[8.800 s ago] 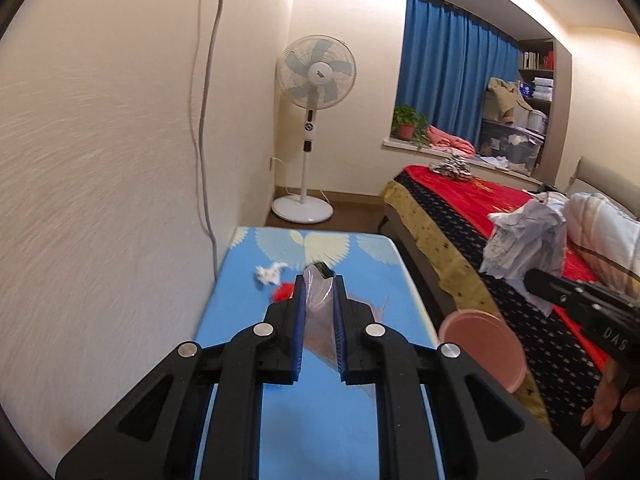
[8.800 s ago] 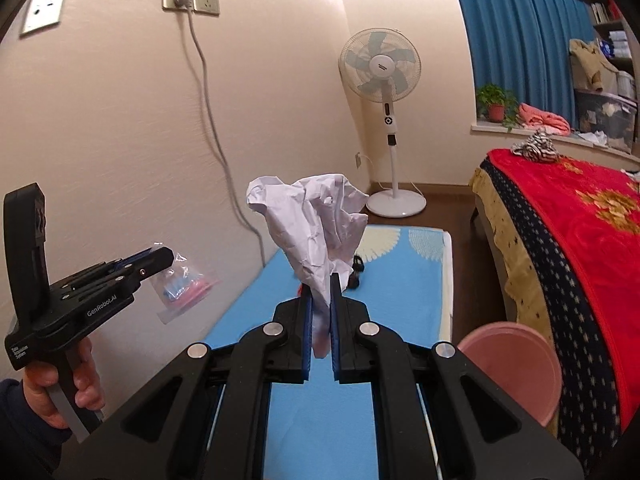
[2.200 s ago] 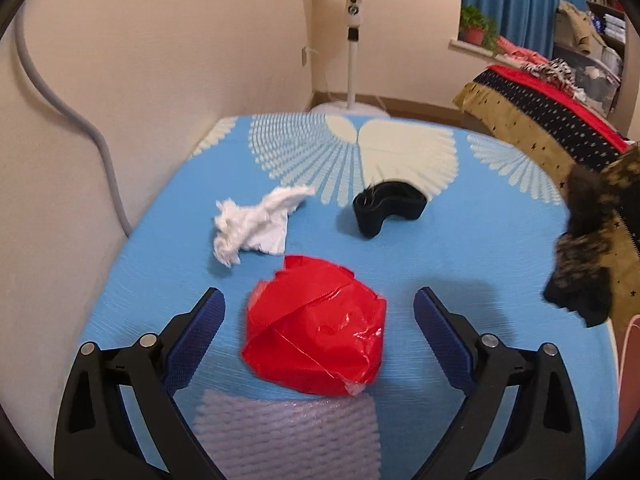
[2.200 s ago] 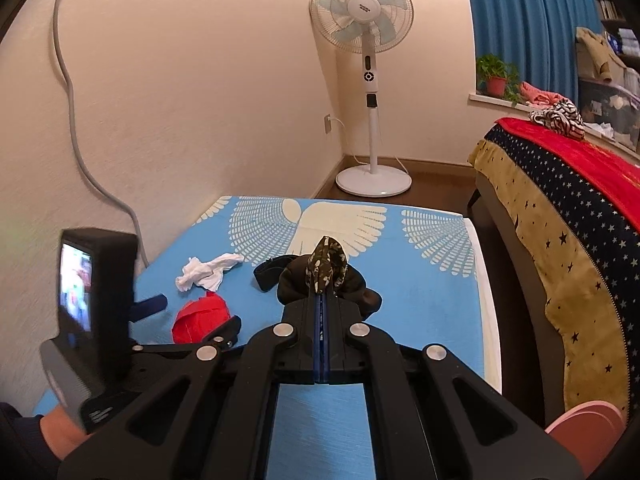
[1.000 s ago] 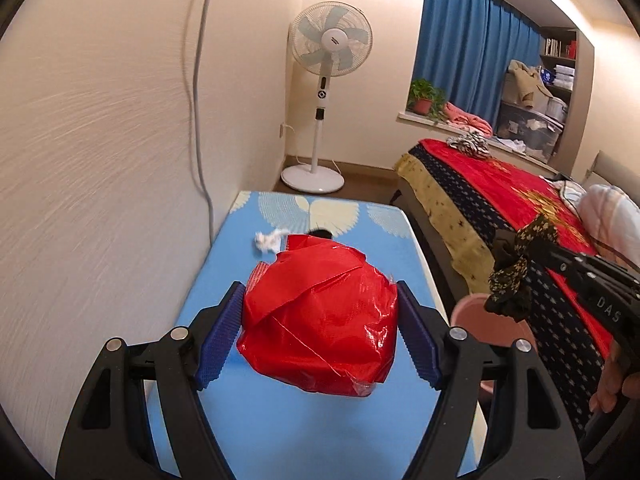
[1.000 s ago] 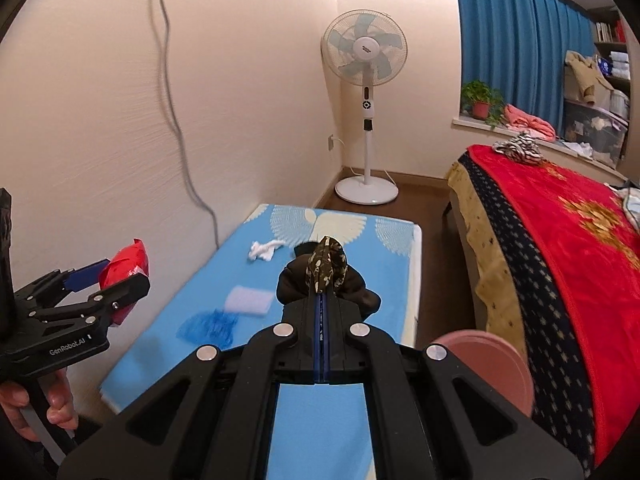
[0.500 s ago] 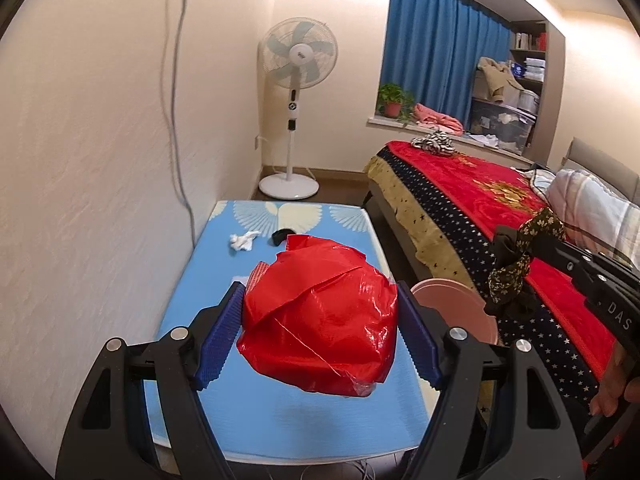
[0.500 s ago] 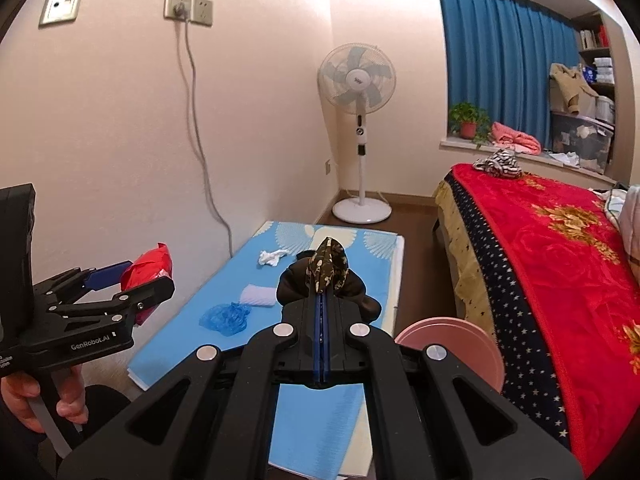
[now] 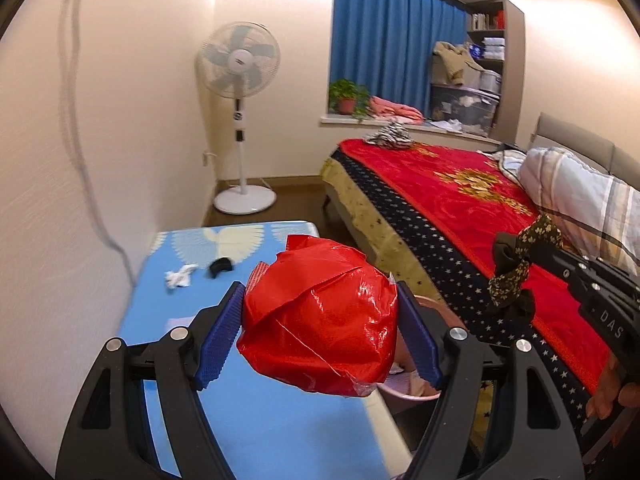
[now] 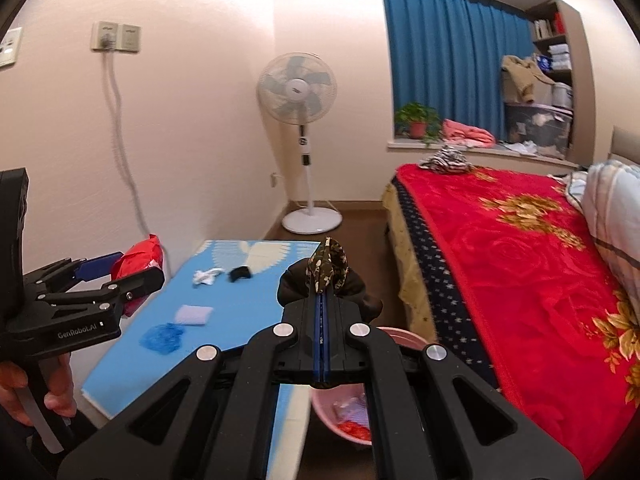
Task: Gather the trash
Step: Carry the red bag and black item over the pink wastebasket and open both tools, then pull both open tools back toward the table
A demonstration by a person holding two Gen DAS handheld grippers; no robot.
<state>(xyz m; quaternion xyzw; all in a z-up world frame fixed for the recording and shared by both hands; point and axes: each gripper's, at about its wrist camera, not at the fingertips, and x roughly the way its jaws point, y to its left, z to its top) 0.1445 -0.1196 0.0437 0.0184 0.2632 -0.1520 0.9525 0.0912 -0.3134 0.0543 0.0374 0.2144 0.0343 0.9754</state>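
Observation:
My left gripper (image 9: 320, 290) is shut on a crumpled red plastic bag (image 9: 320, 320), its blue pads pressing both sides. It hangs above the near end of the blue table (image 9: 272, 420) with the pink bin (image 9: 426, 303) partly hidden behind it. My right gripper (image 10: 322, 300) is shut on a dark camouflage-patterned cloth scrap (image 10: 330, 264), held above the pink bin (image 10: 396, 338), which has trash inside. The left wrist view shows that scrap (image 9: 516, 276) at the right. The right wrist view has the red bag (image 10: 140, 260) at the left.
On the table lie a white tissue (image 10: 206, 276), a small black item (image 10: 239, 273), a white pad (image 10: 195, 315) and a blue crumpled piece (image 10: 162, 334). A bed with a red blanket (image 10: 520, 280) fills the right. A standing fan (image 10: 298, 92) is at the far wall.
Both grippers have drawn back from the table and swung right, each keeping its load. The table looks farther away and the pink bin now lies under them.

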